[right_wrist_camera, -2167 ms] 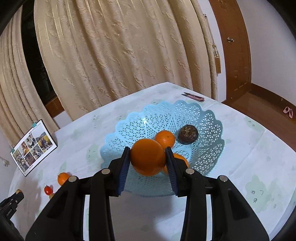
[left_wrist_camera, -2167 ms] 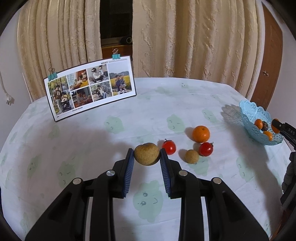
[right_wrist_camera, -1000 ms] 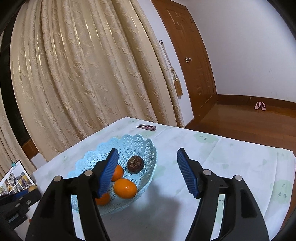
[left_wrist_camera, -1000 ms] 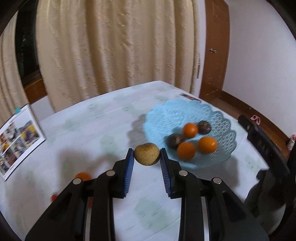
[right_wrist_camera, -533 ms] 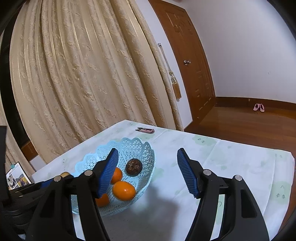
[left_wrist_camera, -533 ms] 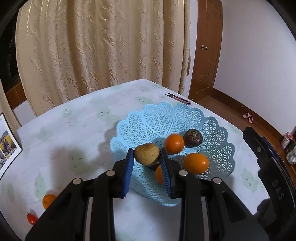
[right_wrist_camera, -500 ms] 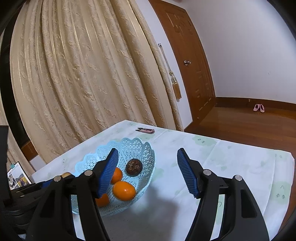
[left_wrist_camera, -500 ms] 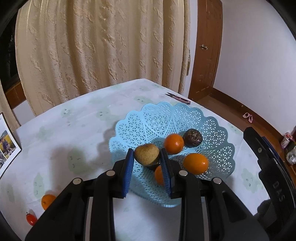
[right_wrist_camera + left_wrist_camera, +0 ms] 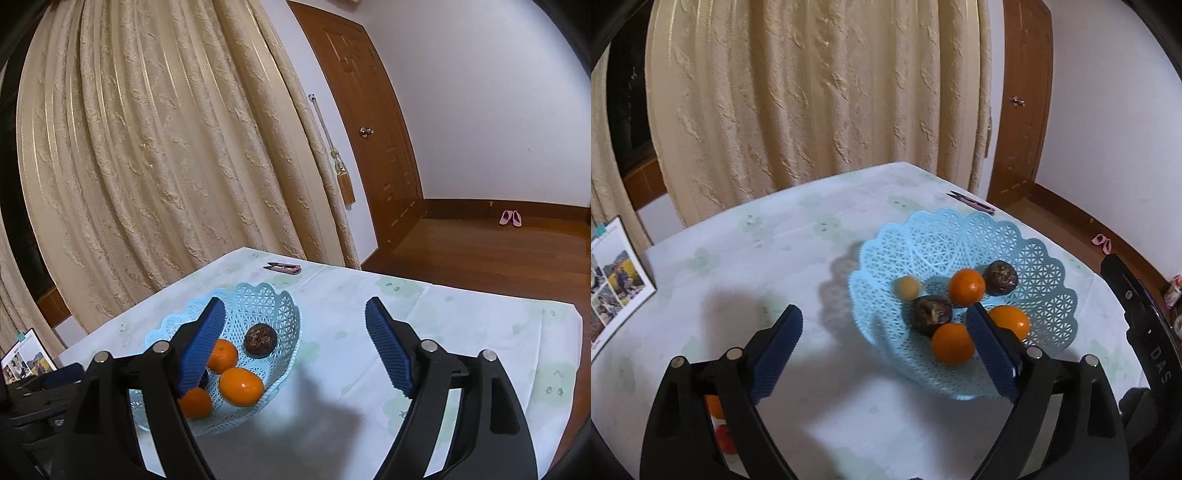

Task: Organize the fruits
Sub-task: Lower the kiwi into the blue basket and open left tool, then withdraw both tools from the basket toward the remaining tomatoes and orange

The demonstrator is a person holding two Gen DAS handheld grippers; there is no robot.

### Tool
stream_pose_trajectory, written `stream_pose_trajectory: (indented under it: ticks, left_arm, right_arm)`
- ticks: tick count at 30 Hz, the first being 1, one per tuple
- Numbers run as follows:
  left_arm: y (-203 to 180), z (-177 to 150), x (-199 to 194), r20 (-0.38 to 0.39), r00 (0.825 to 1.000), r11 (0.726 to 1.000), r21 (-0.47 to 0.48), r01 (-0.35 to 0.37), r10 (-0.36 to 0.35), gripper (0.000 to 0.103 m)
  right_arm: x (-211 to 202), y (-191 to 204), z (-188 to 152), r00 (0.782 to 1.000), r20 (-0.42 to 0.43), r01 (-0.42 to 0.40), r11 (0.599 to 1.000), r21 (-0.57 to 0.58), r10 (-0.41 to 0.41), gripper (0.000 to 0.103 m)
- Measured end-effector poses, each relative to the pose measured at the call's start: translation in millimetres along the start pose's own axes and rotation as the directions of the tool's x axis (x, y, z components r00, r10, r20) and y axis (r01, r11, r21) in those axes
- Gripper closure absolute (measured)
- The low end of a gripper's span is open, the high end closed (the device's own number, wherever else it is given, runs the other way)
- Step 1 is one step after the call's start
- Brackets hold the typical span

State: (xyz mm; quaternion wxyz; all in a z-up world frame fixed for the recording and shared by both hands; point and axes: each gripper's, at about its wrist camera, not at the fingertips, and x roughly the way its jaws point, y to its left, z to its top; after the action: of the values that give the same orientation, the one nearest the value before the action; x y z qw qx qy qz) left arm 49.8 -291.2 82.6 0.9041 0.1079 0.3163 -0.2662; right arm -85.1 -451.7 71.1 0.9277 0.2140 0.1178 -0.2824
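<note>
Left hand-held gripper (image 9: pixel 884 349): jaws opening wide, empty. Tan fruit (image 9: pixel 908 287) sits at centre frame in the blue basket (image 9: pixel 1049 258), right of centre on the tabletop (image 9: pixel 768 266). Right hand-held gripper (image 9: pixel 295 341): jaws opening, empty.

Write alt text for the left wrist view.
The left gripper, jaws opening and empty, hangs over a blue basket holding three oranges, two dark fruits and a tan fruit on a tablecloth.
</note>
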Motion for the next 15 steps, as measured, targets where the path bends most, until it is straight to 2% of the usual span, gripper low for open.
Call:
stream_pose_trajectory:
  ticks: [6,15]
  left_arm:
    - [12,-5,-18,0.017,0.999,0.999,-0.008,-0.034,0.034,0.011]
    - [54,-15,-45,0.026,0.997,0.994,-0.091,-0.068,0.071,0.011]
  right_arm:
    - [-1,1,-1,1.000,0.003,0.008,1.000,-0.012,-0.007,0.021]
    - [-1,4,-2,1.000,0.013,0.027,0.999,-0.034,-0.026,0.021]
